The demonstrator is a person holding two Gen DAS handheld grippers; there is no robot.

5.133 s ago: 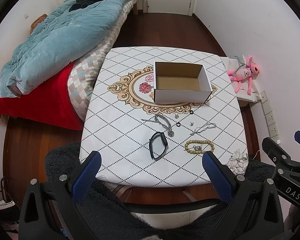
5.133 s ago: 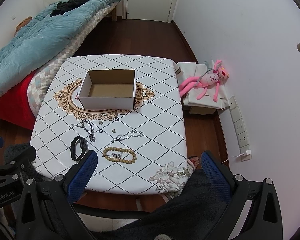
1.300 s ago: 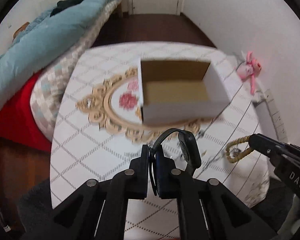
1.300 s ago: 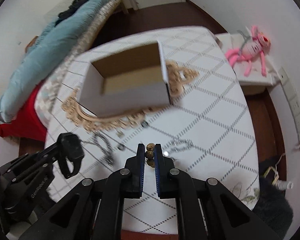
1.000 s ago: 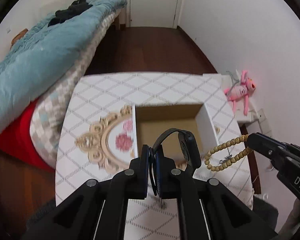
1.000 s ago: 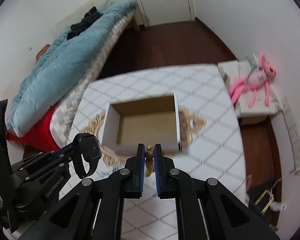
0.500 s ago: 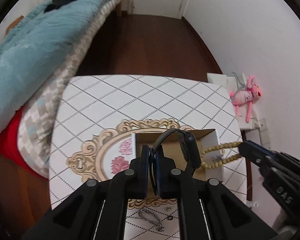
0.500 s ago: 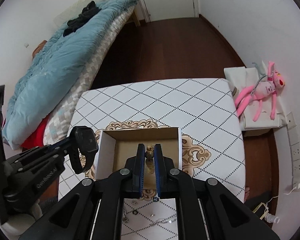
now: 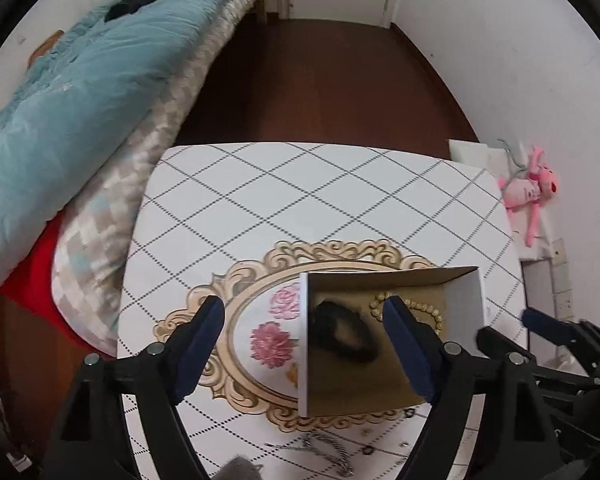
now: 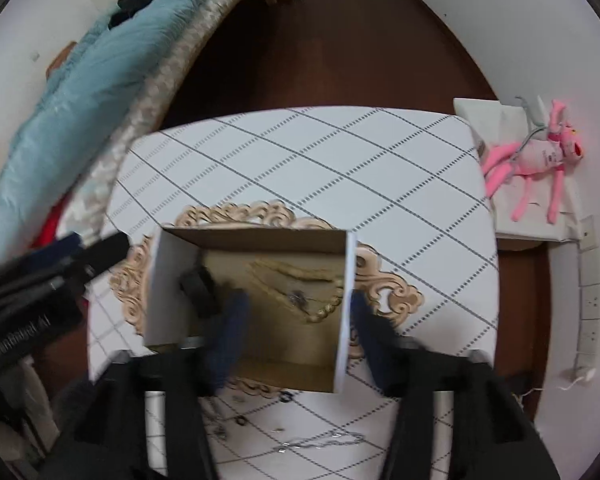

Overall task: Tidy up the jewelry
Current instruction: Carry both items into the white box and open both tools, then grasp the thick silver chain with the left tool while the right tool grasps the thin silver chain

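Hovering above: the open cardboard box [image 9: 466, 292] is overlooked by both grippers, each with jaws spread wide and nothing gripped.
Left gripper [image 9: 304, 344]: released; its blue-padded fingers [image 9: 198, 344] are seen straddling the box's left wall, one over the table, the other over the box interior.
Right gripper [image 10: 300, 340]: released; motion blur is shown on its fingers [image 10: 230, 336], one placed over the box floor, the other just outside the right wall.
Black wristband [image 9: 344, 334]: seen lying on the box floor toward the left side; it is blurred in both views.
Wooden bead bracelet [image 10: 320, 308]: found inside the box, to the right of the wristband, with a small dark charm on it.
Box: set on the gold floral medallion of the white, diamond-patterned table [image 9: 260, 192].
Still on the table: a silver chain [image 10: 324, 442], another chain [image 9: 328, 450] and several small dark rings [image 10: 242, 422] are left lying on the near side of the box.
Surroundings: a bed with a teal quilt [image 9: 68, 92] is seen at left, a pink plush toy [image 10: 536, 160] at right by the wall.
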